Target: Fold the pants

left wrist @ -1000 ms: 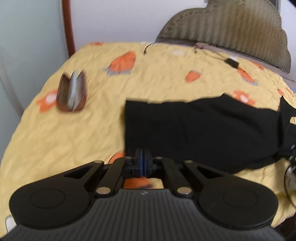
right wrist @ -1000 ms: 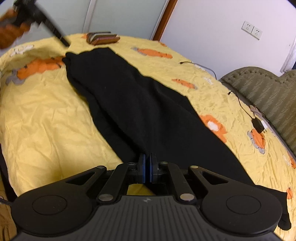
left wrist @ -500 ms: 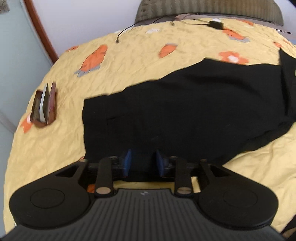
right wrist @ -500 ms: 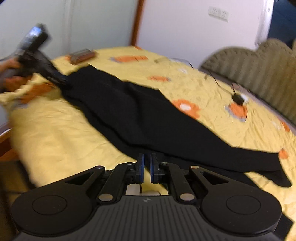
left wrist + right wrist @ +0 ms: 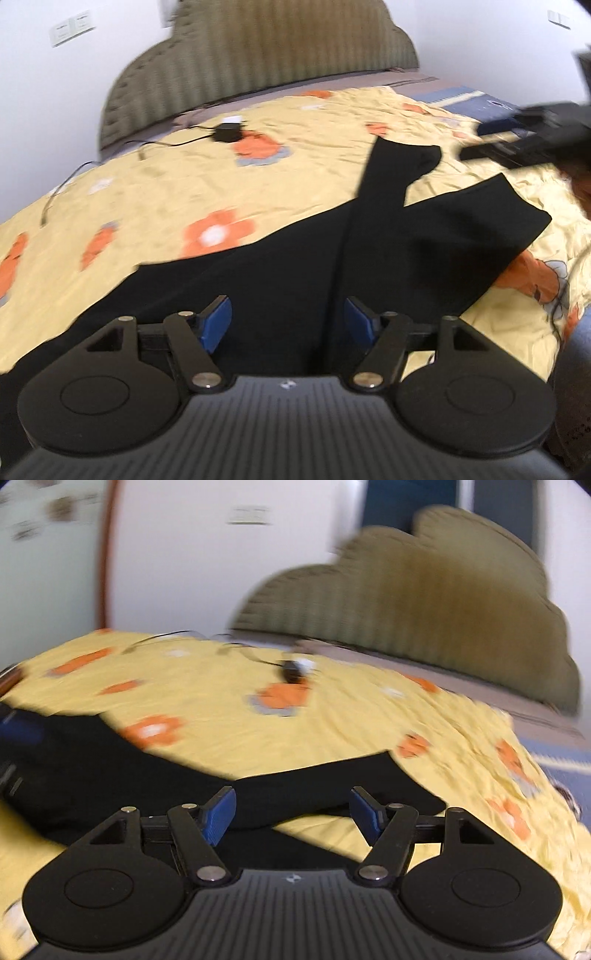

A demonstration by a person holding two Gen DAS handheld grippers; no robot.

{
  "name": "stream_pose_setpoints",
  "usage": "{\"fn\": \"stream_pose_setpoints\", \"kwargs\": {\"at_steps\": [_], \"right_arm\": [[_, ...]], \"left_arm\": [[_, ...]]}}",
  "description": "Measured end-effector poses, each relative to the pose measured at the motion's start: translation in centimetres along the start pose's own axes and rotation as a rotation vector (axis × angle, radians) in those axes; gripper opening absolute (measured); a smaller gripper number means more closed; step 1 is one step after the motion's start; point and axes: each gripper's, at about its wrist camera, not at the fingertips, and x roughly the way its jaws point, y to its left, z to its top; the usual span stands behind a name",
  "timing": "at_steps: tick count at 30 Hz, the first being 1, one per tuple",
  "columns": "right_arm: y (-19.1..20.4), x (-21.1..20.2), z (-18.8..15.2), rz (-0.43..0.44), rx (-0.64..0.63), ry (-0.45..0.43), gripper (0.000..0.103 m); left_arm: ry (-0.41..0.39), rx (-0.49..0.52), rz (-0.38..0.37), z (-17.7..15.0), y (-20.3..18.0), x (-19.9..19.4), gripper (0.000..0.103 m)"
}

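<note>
Black pants (image 5: 388,251) lie spread across a bed (image 5: 155,192) covered in a yellow flowered sheet, their two legs splayed apart toward two o'clock in the left view. The left gripper (image 5: 287,319) hovers over the waist end, its jaws just opened wide with only flat cloth beneath them, nothing clamped. The right gripper (image 5: 293,814), jaws likewise just opened and empty, hangs above a leg end, likely lining up a fresh pinch for the fold. A charger (image 5: 227,132) rests near the headboard (image 5: 258,66).
</note>
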Motion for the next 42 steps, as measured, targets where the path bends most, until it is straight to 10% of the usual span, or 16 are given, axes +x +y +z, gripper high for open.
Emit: {"fn": "stream_pose_setpoints", "kwargs": {"at_steps": [17,21,26,35,42], "right_arm": [[-11.5,23.1,4.0,-0.174,0.252,0.226,0.066],[-12.6,25.6,3.0,-0.139,0.268,0.324,0.021],[-12.5,22.5,2.8,-0.103,0.265,0.226,0.008],[-17.1,9.3,1.9,-0.095,0.506,-0.044,0.008],[-18.7,-0.5,-5.1,-0.108,0.718,-0.132,0.008]], "left_arm": [[0.088,0.027,-0.084,0.4,-4.3,9.1,0.046],[0.082,0.007,-0.096,0.9,-4.0,9.7,0.034],[0.087,-0.025,-0.118,1.4,-3.5,10.0,0.008],[0.038,0.019,-0.077,1.3,-5.0,7.9,0.007],[0.006,0.091,-0.069,0.1,-6.5,5.1,0.007]]}}
